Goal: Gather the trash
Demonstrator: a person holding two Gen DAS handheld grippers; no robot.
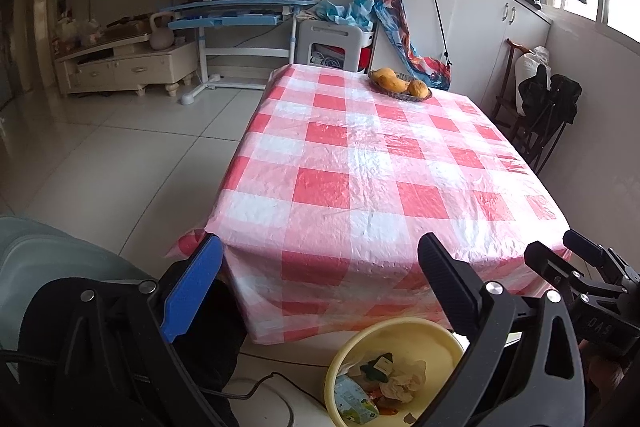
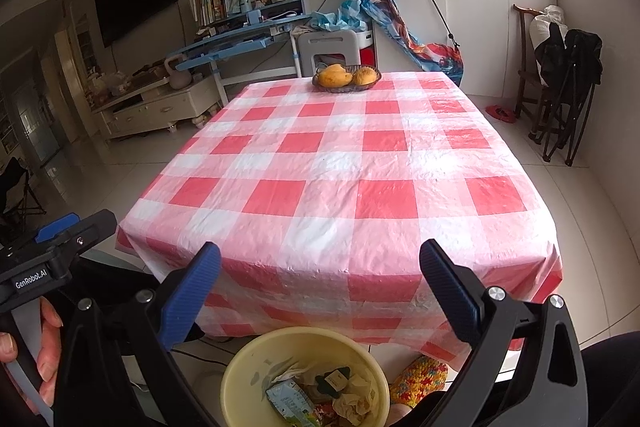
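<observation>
1. Left gripper (image 1: 320, 263): 2 fingers, blue pad on one, spread wide apart, nothing between them. It hangs off the near-left corner of the table (image 1: 372, 163), above floor level.
2. Right gripper (image 2: 320, 267): 2 fingers, both blue-padded, likewise wide apart and empty, facing the table's near edge square on. In the right wrist view a hand (image 2: 30, 347) grips the other tool's handle at far left.
3. Bin (image 2: 240, 383): 1 yellow round tub on the floor, just beside the near table edge, below both grippers. Trash (image 2: 316, 393) lies inside: 1 printed carton, 1 dark wrapper with a pale label, crumpled paper; exact piece count cannot be told.
4. Table top: 1 red-and-white check plastic cloth, overhanging all visible edges. On it only 1 shallow basket (image 2: 346, 79) at the far end, holding 2 yellow fruits by the right wrist view, possibly 3 by the left.
5. Floor: 1 cable (image 1: 256, 387) runs beside the bin; 1 knitted multicolour item (image 2: 420, 379) sits right of it.
6. Room: open tiled floor along the table's left side; right side narrower, 1 folded dark chair (image 2: 568, 99) near the wall.
</observation>
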